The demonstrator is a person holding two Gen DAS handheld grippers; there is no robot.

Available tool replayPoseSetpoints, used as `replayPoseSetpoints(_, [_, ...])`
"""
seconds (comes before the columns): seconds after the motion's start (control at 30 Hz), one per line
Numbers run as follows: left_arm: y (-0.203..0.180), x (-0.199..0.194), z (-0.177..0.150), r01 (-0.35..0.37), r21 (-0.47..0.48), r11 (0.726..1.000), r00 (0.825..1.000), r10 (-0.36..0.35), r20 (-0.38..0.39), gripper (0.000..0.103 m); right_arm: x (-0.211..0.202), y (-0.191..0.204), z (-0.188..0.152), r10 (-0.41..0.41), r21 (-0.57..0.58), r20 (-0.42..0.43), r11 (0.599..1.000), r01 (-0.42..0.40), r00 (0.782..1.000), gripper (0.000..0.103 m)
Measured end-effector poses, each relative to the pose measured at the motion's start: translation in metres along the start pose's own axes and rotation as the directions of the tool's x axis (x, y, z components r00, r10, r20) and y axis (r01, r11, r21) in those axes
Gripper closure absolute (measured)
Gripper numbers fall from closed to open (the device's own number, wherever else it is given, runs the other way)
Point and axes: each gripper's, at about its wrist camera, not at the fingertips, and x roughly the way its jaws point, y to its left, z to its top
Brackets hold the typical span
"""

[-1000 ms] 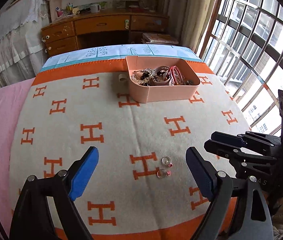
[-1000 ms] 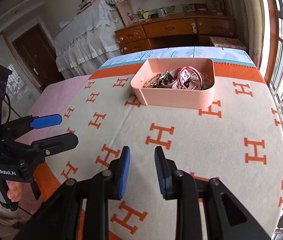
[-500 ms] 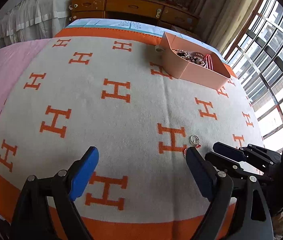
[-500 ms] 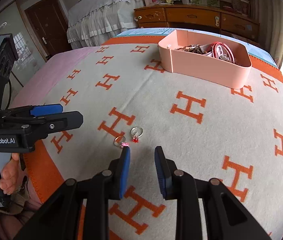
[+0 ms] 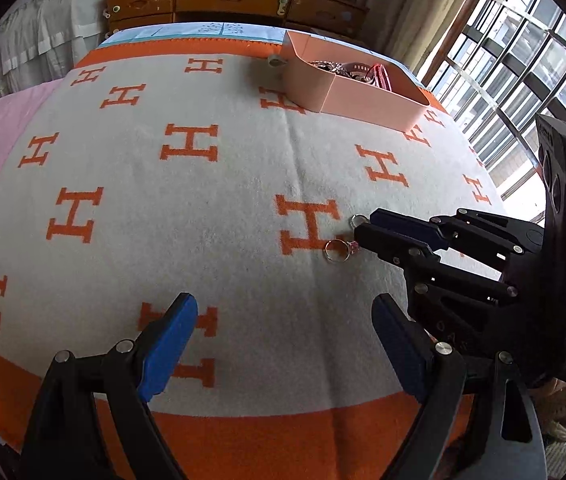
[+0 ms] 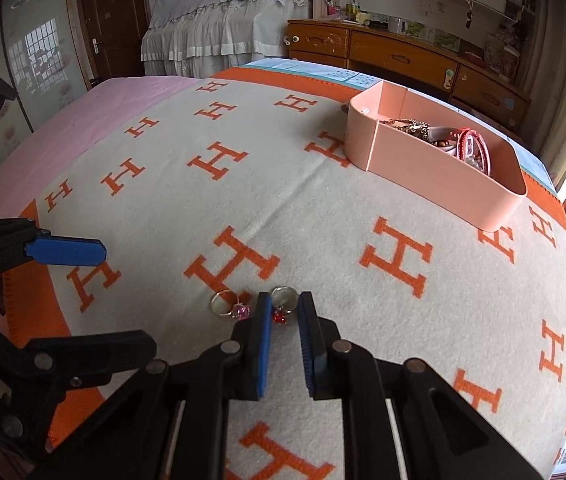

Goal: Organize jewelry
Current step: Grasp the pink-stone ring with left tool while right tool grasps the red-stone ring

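Two silver rings lie on the blanket. The red-stone ring (image 6: pixel 283 305) sits between the tips of my right gripper (image 6: pixel 284 307), whose jaws stand a narrow gap apart around it. The pink-stone ring (image 6: pixel 231 306) lies just left of those tips; it also shows in the left wrist view (image 5: pixel 340 249). There the right gripper (image 5: pixel 367 227) hides most of the other ring (image 5: pixel 358 221). My left gripper (image 5: pixel 283 320) is wide open and empty, hovering left of the rings. A pink box (image 6: pixel 435 170) of jewelry stands far back.
The white-and-orange H-pattern blanket (image 6: pixel 323 208) covers the bed. A small ring-like item (image 5: pixel 275 61) lies beside the box's far corner. A wooden dresser (image 6: pixel 403 60) and a window (image 5: pixel 523 60) stand beyond the bed.
My right gripper has moved down and forward until its tips straddle the red-stone ring. Both cameras have swung left and lower over the blanket. The left gripper stays open.
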Motion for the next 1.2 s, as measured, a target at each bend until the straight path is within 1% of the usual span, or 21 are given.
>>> replayPoseSetpoints(0.03, [-0.002, 0.001, 0.000, 0.002, 0.011, 1.000, 1.000, -0.002, 0.000, 0.016, -0.001, -0.001, -0.001, 0.002, 0.001, 0.002, 1.000, -0.002, 1.000, 0.090])
replayPoseSetpoints(0.07, [-0.004, 0.001, 0.001, 0.002, 0.025, 1.000, 1.000, -0.002, 0.001, 0.015, -0.001, -0.002, -0.001, 0.004, 0.002, 0.003, 1.000, -0.004, 1.000, 0.096])
replayPoseSetpoints(0.17, [-0.012, 0.002, 0.004, 0.002, 0.109, 0.994, 1.000, -0.003, 0.008, 0.015, -0.004, -0.010, -0.004, -0.002, 0.030, 0.002, 1.000, 0.002, 1.000, 0.096])
replayPoseSetpoints(0.23, [-0.018, 0.004, 0.007, -0.001, 0.191, 0.982, 1.000, -0.002, 0.017, 0.015, -0.008, -0.020, -0.008, 0.007, 0.069, 0.002, 0.998, -0.007, 1.000, 0.096])
replayPoseSetpoints(0.27, [-0.022, 0.005, 0.009, -0.005, 0.239, 0.971, 1.000, 0.000, 0.023, 0.016, -0.010, -0.025, -0.011, 0.011, 0.089, 0.002, 0.996, -0.011, 1.000, 0.096])
replayPoseSetpoints(0.33, [-0.030, 0.007, 0.012, -0.025, 0.344, 0.939, 0.999, 0.013, 0.037, 0.016, -0.014, -0.035, -0.017, 0.020, 0.133, 0.002, 0.991, -0.020, 1.000, 0.096])
replayPoseSetpoints(0.4, [-0.037, 0.009, 0.015, -0.032, 0.446, 0.895, 0.999, 0.010, 0.053, 0.016, -0.019, -0.043, -0.023, 0.031, 0.176, 0.006, 0.984, -0.032, 0.999, 0.096])
replayPoseSetpoints(0.47, [-0.043, 0.012, 0.019, -0.038, 0.523, 0.852, 0.998, 0.007, 0.062, 0.016, -0.023, -0.048, -0.030, 0.035, 0.209, 0.014, 0.977, -0.038, 0.999, 0.096])
replayPoseSetpoints(0.53, [-0.047, 0.016, 0.024, -0.030, 0.583, 0.812, 0.998, -0.005, 0.057, 0.023, -0.026, -0.052, -0.036, 0.038, 0.236, 0.025, 0.971, -0.042, 0.999, 0.096])
replayPoseSetpoints(0.6, [-0.051, 0.020, 0.027, -0.005, 0.627, 0.779, 0.999, -0.019, 0.031, 0.034, -0.029, -0.055, -0.041, 0.043, 0.258, 0.034, 0.965, -0.050, 0.999, 0.096])
replayPoseSetpoints(0.67, [-0.054, 0.023, 0.029, 0.014, 0.664, 0.748, 1.000, -0.029, 0.012, 0.038, -0.032, -0.056, -0.044, 0.044, 0.270, 0.041, 0.961, -0.054, 0.998, 0.096])
replayPoseSetpoints(0.77, [-0.056, 0.028, 0.029, 0.027, 0.709, 0.705, 0.999, -0.031, -0.006, 0.038, -0.034, -0.057, -0.046, 0.042, 0.276, 0.048, 0.960, -0.053, 0.998, 0.096])
replayPoseSetpoints(0.83, [-0.057, 0.030, 0.030, 0.042, 0.735, 0.677, 0.999, -0.035, -0.025, 0.040, -0.035, -0.059, -0.046, 0.046, 0.281, 0.053, 0.958, -0.059, 0.998, 0.096])
replayPoseSetpoints(0.9, [-0.057, 0.033, 0.029, 0.057, 0.760, 0.647, 0.998, -0.035, -0.045, 0.050, -0.035, -0.060, -0.045, 0.053, 0.286, 0.057, 0.956, -0.067, 0.997, 0.096])
replayPoseSetpoints(0.93, [-0.057, 0.033, 0.029, 0.068, 0.767, 0.638, 0.998, -0.044, -0.052, 0.051, -0.036, -0.060, -0.046, 0.056, 0.287, 0.058, 0.955, -0.070, 0.997, 0.096])
replayPoseSetpoints(1.03, [-0.055, 0.035, 0.032, 0.114, 0.775, 0.621, 0.993, -0.074, -0.088, 0.059, -0.034, -0.060, -0.046, 0.062, 0.287, 0.054, 0.955, -0.075, 0.997, 0.096])
replayPoseSetpoints(1.1, [-0.055, 0.035, 0.032, 0.137, 0.786, 0.603, 0.990, -0.092, -0.103, 0.069, -0.033, -0.060, -0.047, 0.065, 0.288, 0.054, 0.955, -0.078, 0.996, 0.096])
replayPoseSetpoints(1.13, [-0.055, 0.035, 0.032, 0.151, 0.792, 0.591, 0.988, -0.103, -0.112, 0.071, -0.034, -0.060, -0.047, 0.067, 0.289, 0.054, 0.954, -0.080, 0.996, 0.096])
replayPoseSetpoints(1.2, [-0.056, 0.034, 0.030, 0.174, 0.800, 0.574, 0.985, -0.120, -0.128, 0.083, -0.034, -0.062, -0.047, 0.068, 0.293, 0.056, 0.953, -0.082, 0.996, 0.096])
